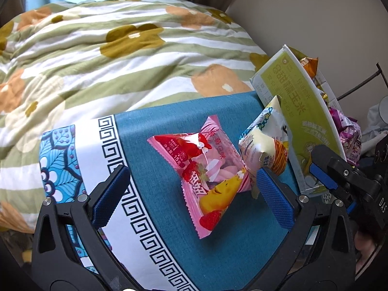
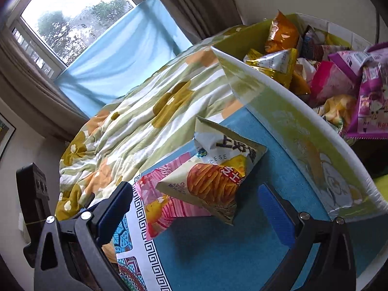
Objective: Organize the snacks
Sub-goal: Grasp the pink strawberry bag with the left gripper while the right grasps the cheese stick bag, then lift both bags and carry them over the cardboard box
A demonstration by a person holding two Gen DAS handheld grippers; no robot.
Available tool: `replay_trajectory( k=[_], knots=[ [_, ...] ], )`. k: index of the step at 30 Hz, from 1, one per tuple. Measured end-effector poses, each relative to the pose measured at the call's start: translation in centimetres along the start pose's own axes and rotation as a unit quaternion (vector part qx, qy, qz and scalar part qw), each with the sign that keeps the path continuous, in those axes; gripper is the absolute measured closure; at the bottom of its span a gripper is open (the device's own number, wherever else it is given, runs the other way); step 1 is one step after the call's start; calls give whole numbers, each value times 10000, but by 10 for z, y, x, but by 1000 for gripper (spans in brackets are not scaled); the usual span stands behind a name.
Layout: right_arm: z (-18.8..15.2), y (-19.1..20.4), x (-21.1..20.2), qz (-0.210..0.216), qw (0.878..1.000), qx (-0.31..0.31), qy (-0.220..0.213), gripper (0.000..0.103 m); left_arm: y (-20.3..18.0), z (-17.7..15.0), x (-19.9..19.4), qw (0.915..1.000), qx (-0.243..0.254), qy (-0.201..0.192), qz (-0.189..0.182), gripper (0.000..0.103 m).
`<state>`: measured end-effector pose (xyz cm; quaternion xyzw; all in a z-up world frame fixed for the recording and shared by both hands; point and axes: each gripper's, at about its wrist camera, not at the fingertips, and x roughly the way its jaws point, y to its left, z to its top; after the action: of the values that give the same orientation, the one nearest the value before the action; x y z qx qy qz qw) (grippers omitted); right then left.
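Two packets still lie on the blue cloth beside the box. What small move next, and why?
Probably ease the right gripper forward and close on the cheese snack packet. It lies on top of the pink strawberry packet, sits between the open jaws, and the green box of snacks is right beside it.

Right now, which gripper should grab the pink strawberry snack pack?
Probably left. The left gripper is open with the pink strawberry snack pack between its fingers; the chip bag partly covers it from the right.
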<state>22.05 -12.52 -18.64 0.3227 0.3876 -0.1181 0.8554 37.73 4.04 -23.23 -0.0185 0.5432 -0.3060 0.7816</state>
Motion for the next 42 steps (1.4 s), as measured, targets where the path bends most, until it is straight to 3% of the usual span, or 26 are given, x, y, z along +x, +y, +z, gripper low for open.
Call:
replay_trajectory(
  k=[11, 16, 19, 24, 27, 32, 42],
  knots=[
    [3, -25, 42, -74, 9960, 877, 137, 0, 3, 6, 37, 9996, -134, 217, -134, 0],
    [3, -39, 56, -69, 9938, 1084, 238, 1, 1, 4, 49, 9988, -179, 295, -359, 0],
    [3, -41, 60, 96, 9939, 1039, 351, 11, 1, 5, 53, 9985, -221, 278, -409, 1],
    [3, -41, 64, 124, 9942, 975, 432, 23, 3, 4, 58, 9961, -367, 375, -709, 15],
    [2, -40, 64, 86, 9948, 903, 460, 25, 2, 2, 58, 9945, -392, 432, -870, 31],
    [1, -37, 67, 64, 9946, 900, 514, 27, -2, 0, 54, 9957, -219, 468, -769, 44],
    [0, -34, 65, 132, 9950, 789, 600, 41, -1, -8, 36, 9983, -75, 320, -486, 47]
  ],
)
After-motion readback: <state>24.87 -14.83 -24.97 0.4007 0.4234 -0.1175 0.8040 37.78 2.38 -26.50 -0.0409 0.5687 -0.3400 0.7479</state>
